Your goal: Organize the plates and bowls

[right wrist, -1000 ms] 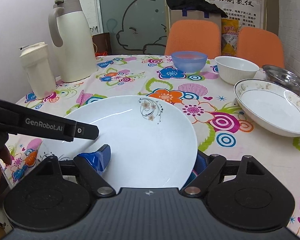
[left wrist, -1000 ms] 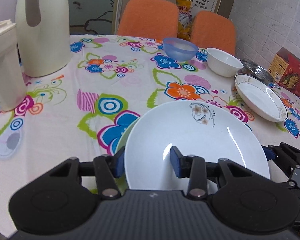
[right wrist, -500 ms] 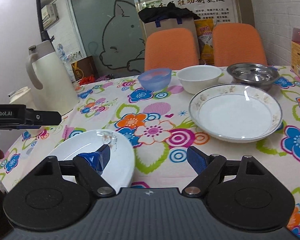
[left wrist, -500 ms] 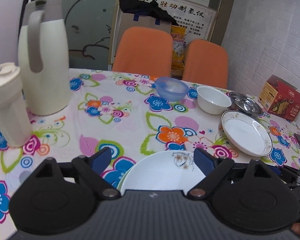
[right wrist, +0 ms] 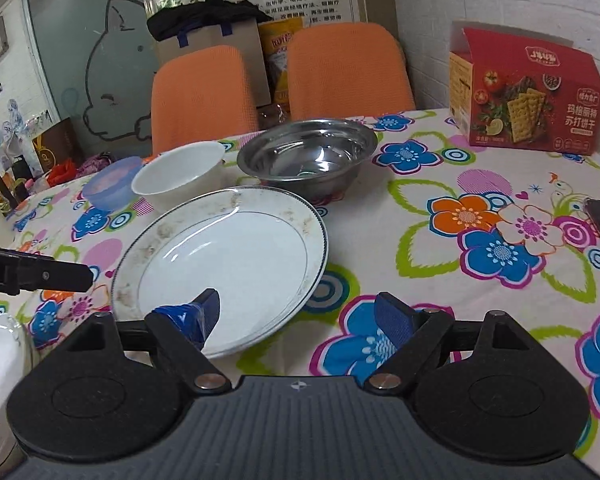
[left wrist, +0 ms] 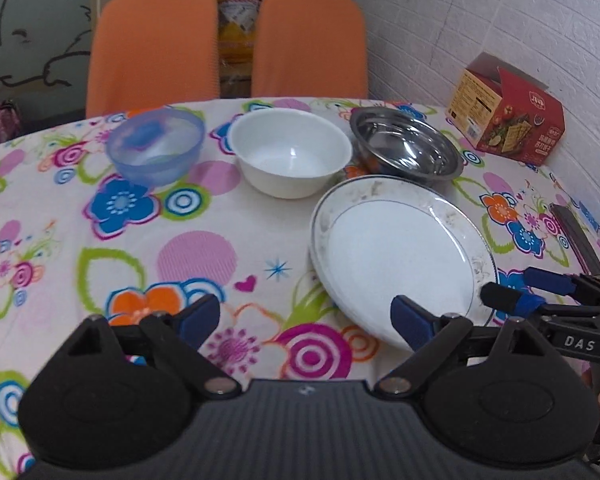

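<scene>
Both claws stand spread wide and grip nothing. The left claw (left wrist: 304, 316) hangs over the flowered cloth of the counter (left wrist: 148, 240), its right blue pad over the near rim of the rimmed plate (left wrist: 400, 256), a round, glossy white dish with a thin dark line and faded speckled pattern. The right claw (right wrist: 300, 316) has its taped left pad above that plate's near edge, its right pad over bare cloth. Beyond the plate sit the white bowl (left wrist: 290, 154), smooth and glazed, the translucent blue bowl (left wrist: 156, 144) to its left, and the shiny steel bowl (left wrist: 406, 148) to its right. A red cracker box (right wrist: 528, 92) (Chinese print) stands far right. The other tool's arm reads "DAS".
</scene>
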The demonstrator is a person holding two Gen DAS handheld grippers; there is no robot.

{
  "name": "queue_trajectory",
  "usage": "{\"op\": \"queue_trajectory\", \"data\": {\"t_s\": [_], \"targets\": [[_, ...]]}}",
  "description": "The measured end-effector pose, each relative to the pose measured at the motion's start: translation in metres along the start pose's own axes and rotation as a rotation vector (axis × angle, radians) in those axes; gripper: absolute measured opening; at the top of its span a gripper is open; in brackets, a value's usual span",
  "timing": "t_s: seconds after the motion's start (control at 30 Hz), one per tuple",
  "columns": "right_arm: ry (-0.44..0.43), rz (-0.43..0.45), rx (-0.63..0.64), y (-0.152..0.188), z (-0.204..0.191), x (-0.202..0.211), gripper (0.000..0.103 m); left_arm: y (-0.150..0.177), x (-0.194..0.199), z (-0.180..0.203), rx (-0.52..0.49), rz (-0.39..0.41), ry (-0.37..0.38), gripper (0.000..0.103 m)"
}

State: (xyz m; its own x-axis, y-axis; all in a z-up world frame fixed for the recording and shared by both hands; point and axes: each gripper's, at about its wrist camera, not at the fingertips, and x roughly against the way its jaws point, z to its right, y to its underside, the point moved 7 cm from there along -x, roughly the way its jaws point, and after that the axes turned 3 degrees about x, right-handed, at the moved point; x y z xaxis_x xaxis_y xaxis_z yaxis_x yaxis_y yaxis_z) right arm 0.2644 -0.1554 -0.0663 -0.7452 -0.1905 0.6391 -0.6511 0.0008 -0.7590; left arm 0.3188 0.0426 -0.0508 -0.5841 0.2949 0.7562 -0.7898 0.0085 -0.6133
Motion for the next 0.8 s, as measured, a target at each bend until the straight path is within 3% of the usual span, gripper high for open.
{"op": "queue_trajectory", "data": {"t_s": [0.1, 0.23, 0.4, 0.57, 0.7, 0.8], "targets": [[0.006, -0.03, 0.04, -0.008, 0.004, -0.022, 0.071, -0.015, -0.031, 0.01, 0.013, -0.054, 0.037, 0.092], [-0.003, -0.072, 0.077, -0.009, 0.001, -0.043, 0.073, -0.023, -0.063, 0.013, 0.027, -0.098, -0.001, 0.092], [-0.008, -0.04, 0.124, -0.01, -0.01, -0.048, 0.074, -0.025, -0.074, 0.017, 0.001, -0.093, -0.021, 0.089], [-0.025, 0.001, 0.136, -0.008, -0.02, -0.047, 0.074, -0.022, -0.074, 0.022, -0.058, -0.064, -0.078, 0.07], [-0.016, 0.027, 0.123, -0.004, -0.026, -0.045, 0.074, -0.018, -0.068, 0.028, -0.065, -0.041, -0.077, 0.051], [0.006, 0.023, 0.109, -0.006, -0.029, -0.046, 0.07, -0.019, -0.067, 0.029, -0.044, -0.054, -0.089, 0.048]]}}
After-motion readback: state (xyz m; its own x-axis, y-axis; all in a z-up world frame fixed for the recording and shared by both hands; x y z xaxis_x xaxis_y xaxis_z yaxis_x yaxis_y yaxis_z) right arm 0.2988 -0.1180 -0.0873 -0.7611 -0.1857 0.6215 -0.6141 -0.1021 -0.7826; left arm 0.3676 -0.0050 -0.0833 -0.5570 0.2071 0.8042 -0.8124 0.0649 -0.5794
